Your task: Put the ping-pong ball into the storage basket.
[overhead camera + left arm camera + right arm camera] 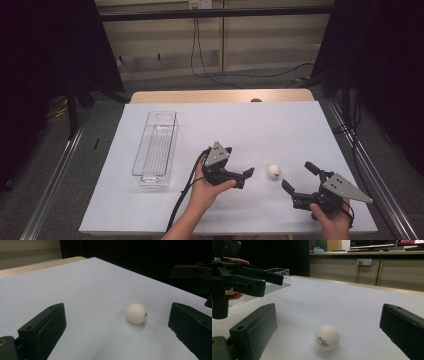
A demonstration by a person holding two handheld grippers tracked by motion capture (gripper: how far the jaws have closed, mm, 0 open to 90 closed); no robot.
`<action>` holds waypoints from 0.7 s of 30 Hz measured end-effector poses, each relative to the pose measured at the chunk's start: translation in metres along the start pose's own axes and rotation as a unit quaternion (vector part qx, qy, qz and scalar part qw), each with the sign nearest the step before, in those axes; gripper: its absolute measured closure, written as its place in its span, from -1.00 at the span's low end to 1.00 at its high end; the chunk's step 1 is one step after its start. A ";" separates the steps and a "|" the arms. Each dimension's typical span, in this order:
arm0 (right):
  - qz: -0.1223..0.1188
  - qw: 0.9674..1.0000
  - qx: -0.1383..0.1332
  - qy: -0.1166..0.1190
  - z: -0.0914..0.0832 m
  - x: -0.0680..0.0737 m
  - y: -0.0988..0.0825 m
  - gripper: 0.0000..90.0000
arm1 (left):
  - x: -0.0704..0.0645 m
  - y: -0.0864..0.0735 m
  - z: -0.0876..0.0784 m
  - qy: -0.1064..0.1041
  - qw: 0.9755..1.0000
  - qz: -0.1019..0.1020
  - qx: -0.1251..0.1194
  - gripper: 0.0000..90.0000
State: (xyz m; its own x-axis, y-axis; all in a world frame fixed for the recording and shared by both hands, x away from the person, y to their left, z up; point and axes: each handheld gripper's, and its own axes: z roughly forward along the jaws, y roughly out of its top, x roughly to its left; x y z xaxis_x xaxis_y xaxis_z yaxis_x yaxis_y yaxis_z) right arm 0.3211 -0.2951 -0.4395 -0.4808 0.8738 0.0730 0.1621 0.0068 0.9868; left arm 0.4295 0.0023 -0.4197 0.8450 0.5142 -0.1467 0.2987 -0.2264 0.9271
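Observation:
A white ping-pong ball (273, 171) with small printed lettering rests on the white table top (225, 120), right of centre near the front. My left gripper (239, 162) is held just left of it, jaws open and pointing at the ball. In the left gripper view the ball (136, 313) lies a little ahead, between the wide-apart jaws and nearer the right one. My right gripper (299, 176) sits just right of the ball, also open. In the right gripper view the ball (327, 337) lies close, between its spread jaws, untouched.
A clear plastic bin (155, 147), long and narrow, stands on the table's left half; it also shows in the right gripper view, the bin (279, 272) behind the left gripper (268, 282). Cables hang at the back wall. Metal rails run along both table sides.

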 end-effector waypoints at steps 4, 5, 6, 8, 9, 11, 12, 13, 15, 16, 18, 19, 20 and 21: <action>0.001 1.000 0.000 0.000 0.000 0.000 0.000 -0.98 | 0.002 0.000 0.003 0.006 1.000 0.001 0.005 -0.96; 0.001 1.000 -0.001 0.000 0.000 0.000 0.000 -0.98 | 0.002 0.000 0.004 0.006 1.000 -0.001 0.005 -0.96; 0.001 1.000 0.000 0.000 0.000 0.000 0.000 -0.98 | 0.002 0.000 0.004 0.008 1.000 0.001 0.006 -0.96; 0.000 1.000 -0.001 0.000 0.000 -0.001 0.000 -0.98 | 0.002 0.001 0.006 0.008 1.000 0.003 0.010 -0.96; 0.001 1.000 -0.001 0.000 0.000 -0.001 0.000 -0.98 | 0.001 0.001 0.007 0.009 1.000 0.002 0.010 -0.96; 0.001 1.000 -0.001 -0.001 0.000 -0.001 0.000 -0.98 | 0.001 0.002 0.008 0.009 1.000 0.008 0.015 -0.96; 0.000 1.000 -0.002 0.000 0.000 -0.001 0.000 -0.98 | 0.000 0.002 0.010 0.007 1.000 0.006 0.010 -0.96; 0.000 1.000 -0.002 0.000 0.000 -0.001 0.000 -0.98 | 0.000 0.002 0.011 0.005 1.000 0.007 0.007 -0.96; 0.000 1.000 -0.001 0.000 0.000 -0.001 0.000 -0.98 | -0.001 0.004 0.012 0.006 1.000 0.009 0.011 -0.96; 0.001 1.000 -0.001 0.000 0.000 -0.001 0.000 -0.98 | -0.001 0.004 0.013 0.006 1.000 0.008 0.007 -0.96; 0.002 1.000 -0.004 -0.002 0.000 -0.001 0.000 -0.98 | -0.001 0.004 0.014 0.005 1.000 0.010 0.009 -0.96; 0.003 1.000 -0.004 -0.002 0.000 -0.001 0.000 -0.98 | -0.001 0.003 0.015 -0.001 1.000 0.011 0.007 -0.96; 0.003 1.000 -0.005 0.000 0.000 -0.001 0.000 -0.98 | -0.002 0.004 0.015 0.009 1.000 0.010 0.016 -0.96; -0.002 1.000 -0.002 -0.001 0.000 -0.001 0.000 -0.98 | -0.002 0.003 0.016 0.005 1.000 0.011 0.012 -0.95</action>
State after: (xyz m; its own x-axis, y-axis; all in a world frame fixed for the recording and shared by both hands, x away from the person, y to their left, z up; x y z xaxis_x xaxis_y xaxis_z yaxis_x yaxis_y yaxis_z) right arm 0.3219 -0.2963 -0.4396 -0.4797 0.8747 0.0686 0.1571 0.0087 0.9875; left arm 0.4361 -0.0128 -0.4223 0.8467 0.5175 -0.1235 0.2916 -0.2572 0.9213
